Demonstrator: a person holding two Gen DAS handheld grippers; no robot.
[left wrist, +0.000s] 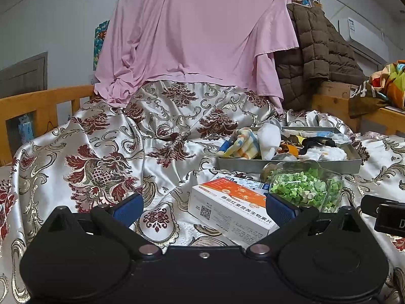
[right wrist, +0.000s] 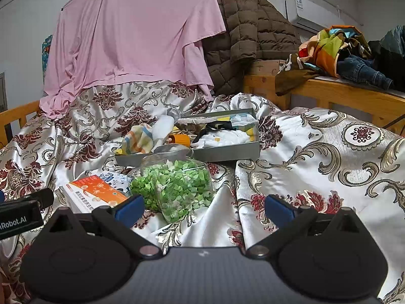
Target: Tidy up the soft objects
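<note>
A grey metal tray [left wrist: 291, 165] [right wrist: 227, 152] lies on the floral bedspread and holds soft items: a striped pastel cloth [left wrist: 244, 144] [right wrist: 139, 138], a white sock [left wrist: 269, 139] [right wrist: 163, 126], white cloths [left wrist: 326, 153] [right wrist: 222, 136] and a black strap. My left gripper [left wrist: 203, 209] is open and empty, low over the bedspread, its jaws on either side of a white and orange box [left wrist: 233, 207] [right wrist: 96, 192]. My right gripper [right wrist: 203, 209] is open and empty, just in front of a clear jar of green pieces [right wrist: 174, 187] [left wrist: 306, 187].
A pink sheet [left wrist: 197, 30] [right wrist: 131, 30] hangs behind the bed, with a brown quilted jacket [left wrist: 314, 58] [right wrist: 248, 33] beside it. Wooden bed rails [left wrist: 38, 103] [right wrist: 341, 93] stand left and right. Colourful clothes [right wrist: 336, 48] lie on the right ledge. An orange object [right wrist: 181, 139] lies in the tray.
</note>
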